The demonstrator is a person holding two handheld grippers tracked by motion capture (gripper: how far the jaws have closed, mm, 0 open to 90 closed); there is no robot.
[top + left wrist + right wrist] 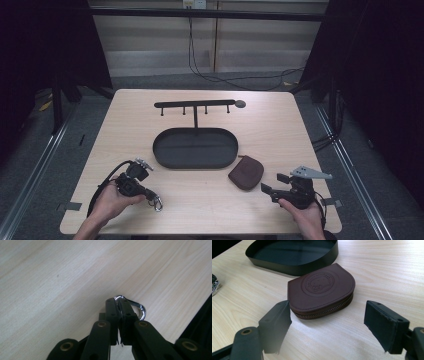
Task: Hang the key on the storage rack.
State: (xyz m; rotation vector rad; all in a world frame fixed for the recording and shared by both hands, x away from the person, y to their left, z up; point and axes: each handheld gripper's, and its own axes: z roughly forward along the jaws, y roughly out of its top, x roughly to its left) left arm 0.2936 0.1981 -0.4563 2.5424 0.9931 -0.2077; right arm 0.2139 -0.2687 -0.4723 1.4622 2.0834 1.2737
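Your left tool point(119, 305) clamps a silver metal carabiner clip point(136, 307); your right tool point(327, 320) gapes wide before the brown leather zip pouch point(322, 288).

This looks like a test room or lab, not a home. A plain wooden table point(200, 195) stands by itself on a grey carpet floor point(350, 165). Dark black curtains point(385, 75) hang on both sides. A black metal bar point(200, 13) runs across the back. Loose black cables point(235, 77) hang down a bare panel wall point(260, 45) and lie on the floor.
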